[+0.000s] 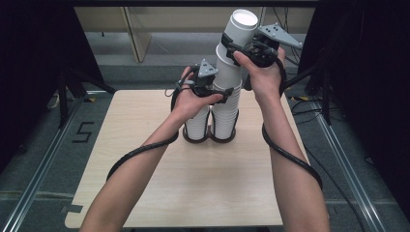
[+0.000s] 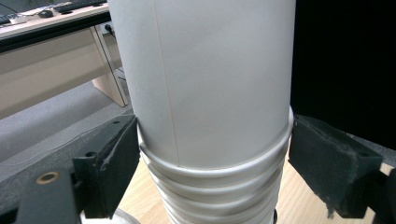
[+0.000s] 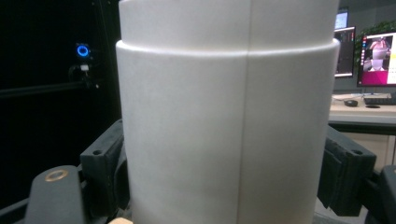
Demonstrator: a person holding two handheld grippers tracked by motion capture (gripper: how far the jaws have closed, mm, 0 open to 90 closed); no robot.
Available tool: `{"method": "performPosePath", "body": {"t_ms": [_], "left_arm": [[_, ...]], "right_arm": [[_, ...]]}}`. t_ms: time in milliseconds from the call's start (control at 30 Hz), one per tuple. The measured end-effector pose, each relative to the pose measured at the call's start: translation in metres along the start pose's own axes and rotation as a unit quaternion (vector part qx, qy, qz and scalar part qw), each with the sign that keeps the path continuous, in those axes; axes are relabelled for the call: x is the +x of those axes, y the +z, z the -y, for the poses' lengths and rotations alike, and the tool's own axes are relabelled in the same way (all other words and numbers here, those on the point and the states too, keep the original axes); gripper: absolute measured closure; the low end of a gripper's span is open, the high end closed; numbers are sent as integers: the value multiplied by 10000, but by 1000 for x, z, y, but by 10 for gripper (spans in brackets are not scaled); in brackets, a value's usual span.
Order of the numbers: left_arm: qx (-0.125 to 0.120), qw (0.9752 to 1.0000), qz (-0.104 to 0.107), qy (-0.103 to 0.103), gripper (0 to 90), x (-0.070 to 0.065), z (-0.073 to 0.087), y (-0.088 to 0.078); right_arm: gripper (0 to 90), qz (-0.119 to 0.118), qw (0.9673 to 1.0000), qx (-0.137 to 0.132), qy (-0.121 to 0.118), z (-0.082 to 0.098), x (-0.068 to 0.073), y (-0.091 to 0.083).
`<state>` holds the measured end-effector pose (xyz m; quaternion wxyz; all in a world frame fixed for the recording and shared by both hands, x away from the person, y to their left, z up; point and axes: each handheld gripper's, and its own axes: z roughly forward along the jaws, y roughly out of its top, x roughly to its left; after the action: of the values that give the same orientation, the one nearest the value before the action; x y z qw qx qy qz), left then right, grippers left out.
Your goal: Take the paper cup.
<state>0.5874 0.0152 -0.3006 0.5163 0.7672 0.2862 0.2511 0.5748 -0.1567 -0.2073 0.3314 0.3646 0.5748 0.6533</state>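
Observation:
Two stacks of upturned white paper cups stand in a black two-ring holder [image 1: 196, 140] on the wooden table [image 1: 193, 188]. The left stack [image 1: 197, 123] is short, the right stack [image 1: 226, 113] taller. My left gripper [image 1: 227, 94] is shut on the right stack near its top; its pads [image 2: 119, 154] press against the stacked rims [image 2: 210, 186]. My right gripper [image 1: 233, 48] is shut on the upper cups [image 1: 240, 26], which lean to the right above the stack. Those cups [image 3: 224, 116] sit between its black jaws, and their lower end still sits in the stack's top.
Black curtains and frame posts [image 1: 63, 96] flank the table on both sides. Each gripper's cable [image 1: 290, 154] trails along its forearm. A desk with monitors [image 3: 378, 51] stands in the room beyond. Bare tabletop lies in front of the holder.

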Motion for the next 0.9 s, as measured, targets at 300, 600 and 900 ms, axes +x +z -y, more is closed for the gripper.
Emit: {"method": "performPosePath", "body": {"t_ms": [300, 600, 900], "left_arm": [[2, 10000, 13, 0, 165, 0, 0, 0], [3, 10000, 29, 8, 170, 0, 1, -1], [-14, 10000, 68, 3, 174, 1, 1, -2]], "right_arm": [[202, -30, 9995, -289, -92, -8, 1, -11], [201, -71, 9980, -613, -99, -6, 0, -25], [200, -69, 9980, -617, -86, 1, -2, -41]]}}
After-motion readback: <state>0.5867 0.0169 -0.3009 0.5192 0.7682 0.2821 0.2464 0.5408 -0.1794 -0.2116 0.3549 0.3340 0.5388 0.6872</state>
